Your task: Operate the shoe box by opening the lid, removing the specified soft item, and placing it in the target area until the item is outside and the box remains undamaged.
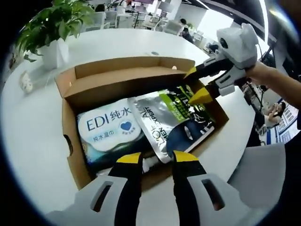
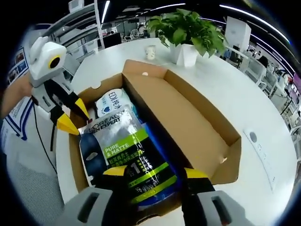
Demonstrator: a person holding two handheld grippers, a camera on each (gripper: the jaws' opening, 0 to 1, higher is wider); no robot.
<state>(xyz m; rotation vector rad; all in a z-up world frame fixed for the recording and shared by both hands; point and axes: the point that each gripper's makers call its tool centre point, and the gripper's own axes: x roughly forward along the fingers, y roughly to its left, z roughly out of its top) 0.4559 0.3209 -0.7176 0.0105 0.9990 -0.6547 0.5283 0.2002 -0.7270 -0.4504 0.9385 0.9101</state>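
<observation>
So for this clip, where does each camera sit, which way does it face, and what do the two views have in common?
Left gripper view: rides the left gripper at one end of the open shoe box, facing along it; the right gripper and a forearm enter from the right.
Right gripper view: rides the right gripper at the opposite end, above the silver pouch; the left gripper enters from the left.
Shared: box, silver pouch, EDI wipes pack, potted plant, white table.

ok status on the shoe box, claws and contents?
Left claw open at the brown cardboard shoe box rim. Right claw open over the silver-green soft pouch. Lid open, pouch inside beside white-blue wipes pack.
</observation>
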